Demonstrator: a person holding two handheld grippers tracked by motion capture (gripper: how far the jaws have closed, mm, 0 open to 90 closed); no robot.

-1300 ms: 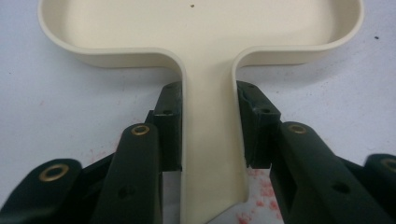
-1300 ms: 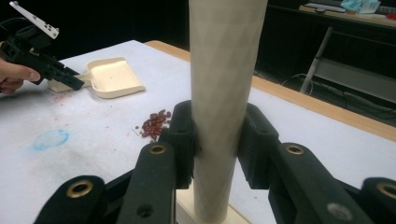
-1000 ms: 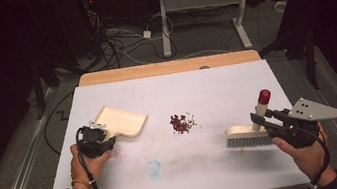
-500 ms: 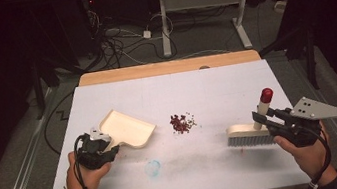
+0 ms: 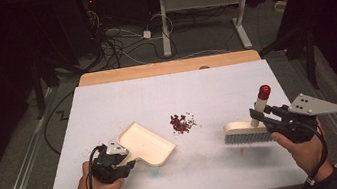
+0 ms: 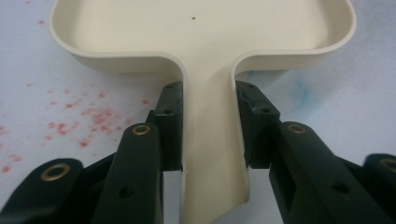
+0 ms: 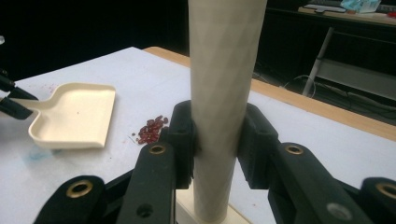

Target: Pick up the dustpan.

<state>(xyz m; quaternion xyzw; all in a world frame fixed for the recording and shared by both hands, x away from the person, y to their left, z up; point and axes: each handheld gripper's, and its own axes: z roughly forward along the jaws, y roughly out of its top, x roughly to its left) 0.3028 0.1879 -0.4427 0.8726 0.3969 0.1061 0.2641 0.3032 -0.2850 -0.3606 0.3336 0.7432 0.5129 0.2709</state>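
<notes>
A cream dustpan (image 5: 144, 143) rests on the white table (image 5: 166, 95) at front left, its mouth facing a small pile of dark red bits (image 5: 181, 122). My left gripper (image 5: 126, 158) is shut on the dustpan's handle (image 6: 211, 154). To the right stands a cream hand brush (image 5: 245, 131) with grey bristles and a red-capped handle. My right gripper (image 5: 256, 113) is shut on that handle (image 7: 219, 93). In the right gripper view the dustpan (image 7: 74, 114) lies left of the red bits (image 7: 152, 128).
Faint red specks (image 6: 88, 116) and a blue smudge (image 6: 299, 91) mark the table beside the dustpan. A wooden strip (image 5: 167, 67) edges the table's far side. Beyond it are desk legs (image 5: 164, 19) and cables (image 5: 118, 41) on the floor.
My left gripper has carried the dustpan to the right and nearer the front, closer to the red bits. The brush and right gripper have held their place.
</notes>
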